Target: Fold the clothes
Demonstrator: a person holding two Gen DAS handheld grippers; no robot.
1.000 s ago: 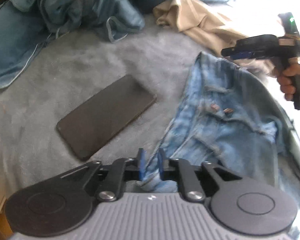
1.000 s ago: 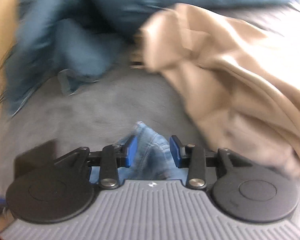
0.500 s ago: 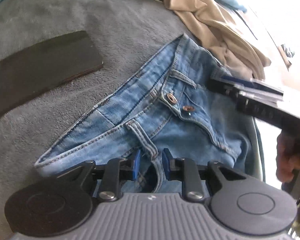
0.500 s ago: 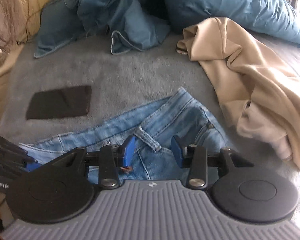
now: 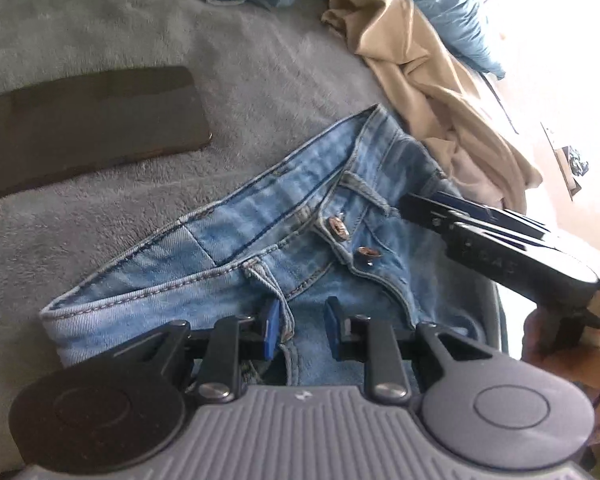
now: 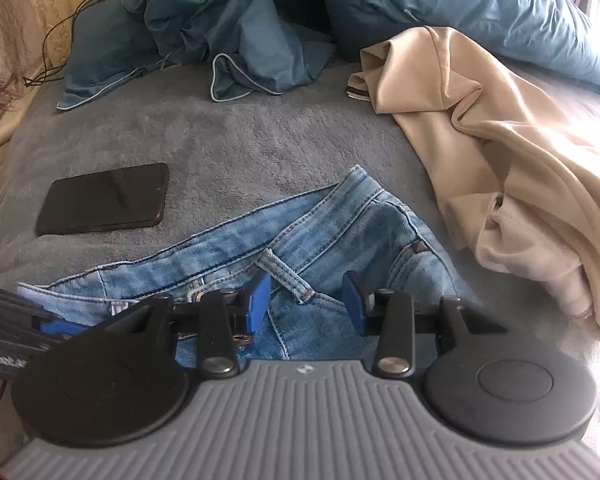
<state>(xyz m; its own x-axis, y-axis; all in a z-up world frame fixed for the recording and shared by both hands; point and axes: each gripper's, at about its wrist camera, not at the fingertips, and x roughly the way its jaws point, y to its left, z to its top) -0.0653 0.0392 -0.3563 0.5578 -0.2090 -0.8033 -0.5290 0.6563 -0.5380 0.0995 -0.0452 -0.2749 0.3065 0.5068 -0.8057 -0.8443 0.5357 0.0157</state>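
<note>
Fingers first: on our left gripper [image 5: 298, 332] the blue pads stand apart with a clear gap, gripping nothing, and between them lies the light blue jeans [image 5: 260, 248], a belt loop [image 5: 270, 286] running up just off the left pad. Our right gripper [image 6: 306, 304] is spread wider still and also holds nothing; another belt loop [image 6: 288, 276] sits in the gap between its pads, over the denim. Beyond both pairs of fingers the waistband spreads flat across the grey blanket [image 6: 240, 136] of the bed, with two metal buttons [image 5: 338, 226] ahead and right of the left fingers. Farther ahead and left of both grippers rests a black phone [image 6: 104, 198], apart from the jeans. Ahead and right lies a crumpled beige garment [image 6: 500, 140], close beside the waistband's far end. At the far edge we see blue pillows [image 6: 460, 4] and rumpled blue bedding [image 6: 228, 36].
</note>
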